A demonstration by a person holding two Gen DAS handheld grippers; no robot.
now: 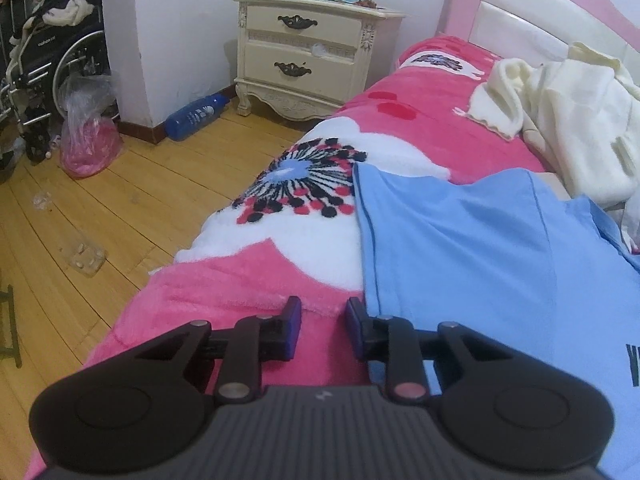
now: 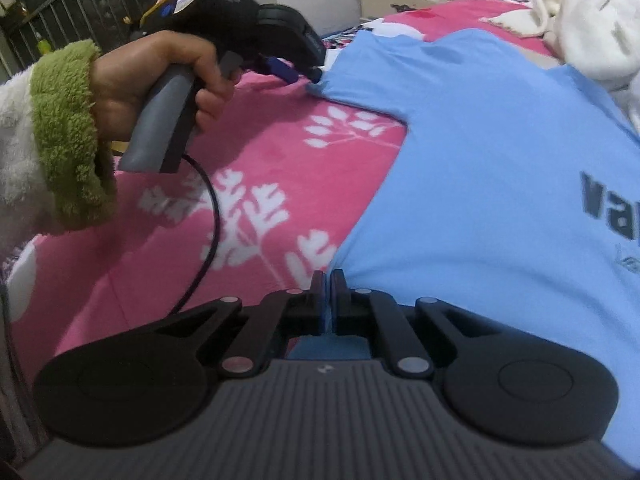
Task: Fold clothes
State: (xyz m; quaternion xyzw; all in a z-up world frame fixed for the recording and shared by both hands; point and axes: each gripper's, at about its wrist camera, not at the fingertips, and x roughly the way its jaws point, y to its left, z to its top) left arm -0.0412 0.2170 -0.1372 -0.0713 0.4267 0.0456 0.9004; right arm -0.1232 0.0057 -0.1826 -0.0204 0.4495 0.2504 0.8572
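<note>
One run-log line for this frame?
left gripper: open at shirt edge | right gripper: shut on blue T-shirt | bed blanket

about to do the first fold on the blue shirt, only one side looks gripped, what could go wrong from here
1. The right gripper is shut on the blue shirt, but the left gripper is open at the sleeve edge; lifting now would likely pull the shirt askew.
2. The left gripper sits half over the pink blanket, so closing may pinch that too.
3. The cream garment touches the shirt's far side and may drag along.
</note>
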